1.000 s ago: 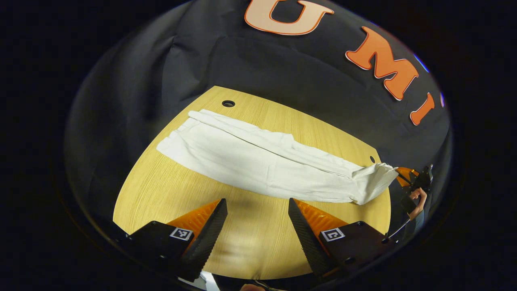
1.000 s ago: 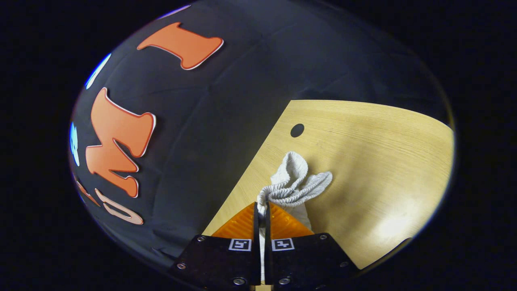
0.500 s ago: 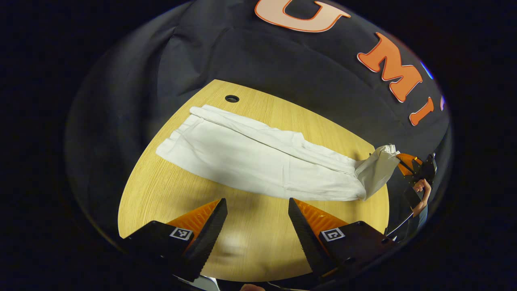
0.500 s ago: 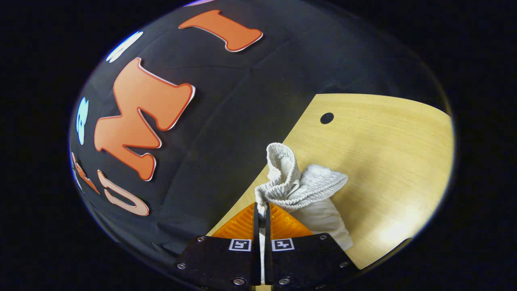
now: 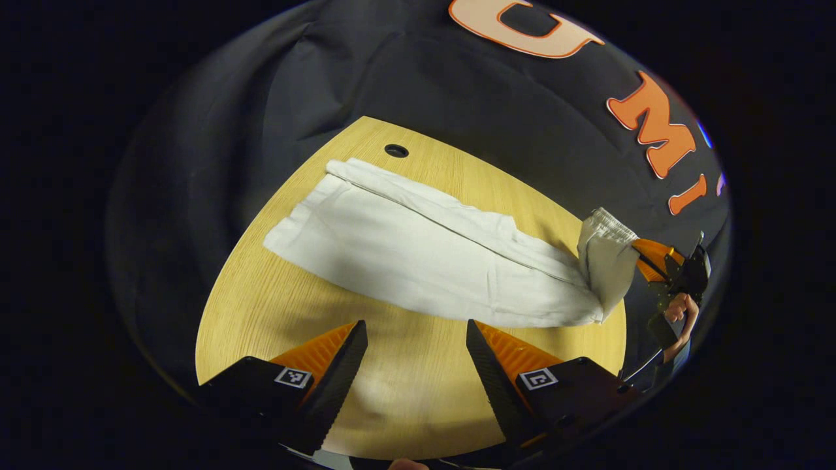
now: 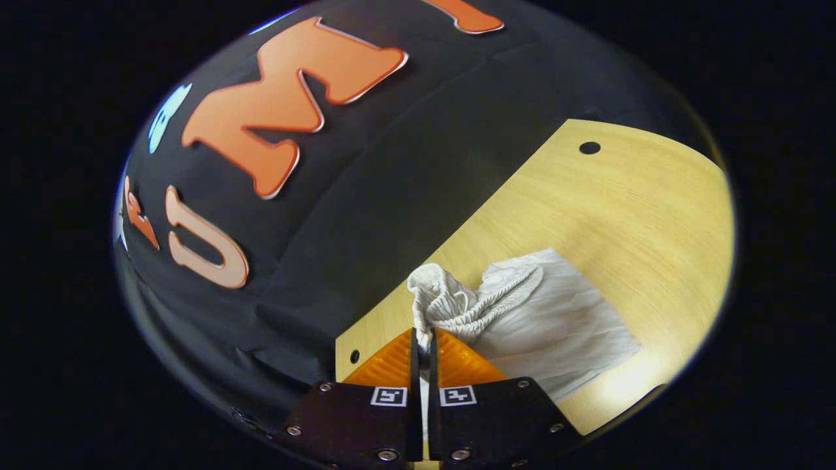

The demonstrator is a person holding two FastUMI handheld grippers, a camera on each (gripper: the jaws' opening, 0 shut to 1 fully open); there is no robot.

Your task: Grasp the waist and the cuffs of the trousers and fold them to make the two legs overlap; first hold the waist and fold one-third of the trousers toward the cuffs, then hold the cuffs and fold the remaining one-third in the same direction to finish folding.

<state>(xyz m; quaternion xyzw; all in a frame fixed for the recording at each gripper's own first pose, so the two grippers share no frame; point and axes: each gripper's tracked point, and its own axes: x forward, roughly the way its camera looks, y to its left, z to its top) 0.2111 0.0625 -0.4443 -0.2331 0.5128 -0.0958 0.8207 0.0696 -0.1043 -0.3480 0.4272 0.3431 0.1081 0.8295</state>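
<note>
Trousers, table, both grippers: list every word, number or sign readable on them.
trousers: none, plain cloth.
table: none.
left gripper: square coded markers, a pattern, no words.
right gripper: the same kind of markers, no words.

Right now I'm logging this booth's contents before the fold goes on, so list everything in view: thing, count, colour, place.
trousers: one pair, white, laid lengthwise across the table, legs overlapped.
waist: one, white ribbed band, lifted off the table at the trousers' end, pinched in the right gripper.
cuffs: white, flat on the table at the far end from the waist.
table: one, light wood, with small round holes near its edges.
left gripper: one, open, above bare table short of the trousers.
right gripper: one, shut on the waist.
hand: one, holding the right gripper.
</note>
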